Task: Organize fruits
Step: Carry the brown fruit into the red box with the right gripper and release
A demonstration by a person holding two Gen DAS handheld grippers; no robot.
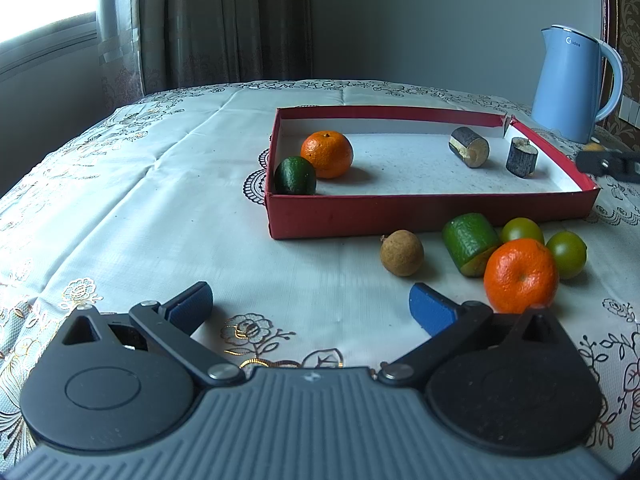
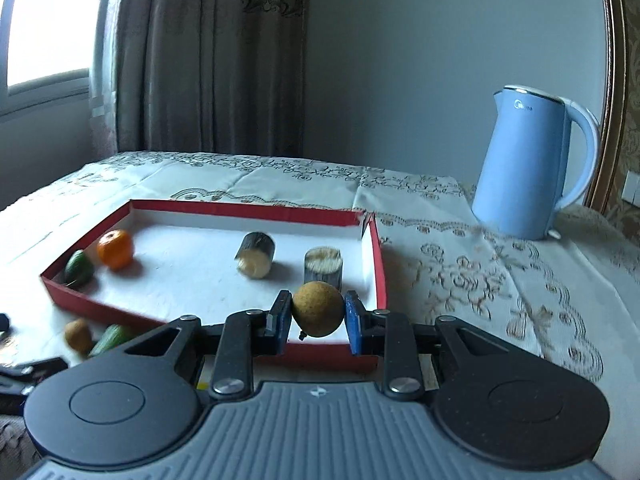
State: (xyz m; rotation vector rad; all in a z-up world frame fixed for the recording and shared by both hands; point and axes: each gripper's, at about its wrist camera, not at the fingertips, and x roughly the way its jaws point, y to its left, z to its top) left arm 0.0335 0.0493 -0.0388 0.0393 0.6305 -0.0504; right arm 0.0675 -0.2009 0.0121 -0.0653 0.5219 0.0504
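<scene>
Nearest in the right wrist view, a round brown fruit (image 2: pixel 318 309) with a rough, matte tan skin and a short dark stem stub at its lower left sits clamped between the blue pads of the right gripper (image 2: pixel 318 316), both pads pressing its sides; it is held clear of the table, in front of the near right corner of the red box (image 2: pixel 375 264). The gripper points forward and somewhat downward toward that box. In the left wrist view the left gripper (image 1: pixel 310 306) hangs low over the embroidered tablecloth (image 1: pixel 120 208), its blue pads spread wide apart with nothing between them, also angled downward. Just beyond its right pad lies a cluster of loose fruit on the cloth: an orange mandarin (image 1: pixel 521 275), a second brown round fruit (image 1: pixel 401 253) a little to the left, a green cut piece (image 1: pixel 470 243) showing a yellowish end, and two small green round fruits (image 1: pixel 522 231) (image 1: pixel 567 254) touching the mandarin's far side. Behind them stands the shallow box with red walls and white floor; at its left end a dark green fruit (image 1: pixel 295 176) rests against another mandarin (image 1: pixel 327 154), and toward its right end are two dark-skinned cut stalk pieces (image 1: pixel 469 147) (image 1: pixel 521 157), one lying, one upright. Farthest, a pale blue kettle (image 1: pixel 570 84) stands at the table's back right, with curtains (image 1: pixel 208 20) by the wall.
</scene>
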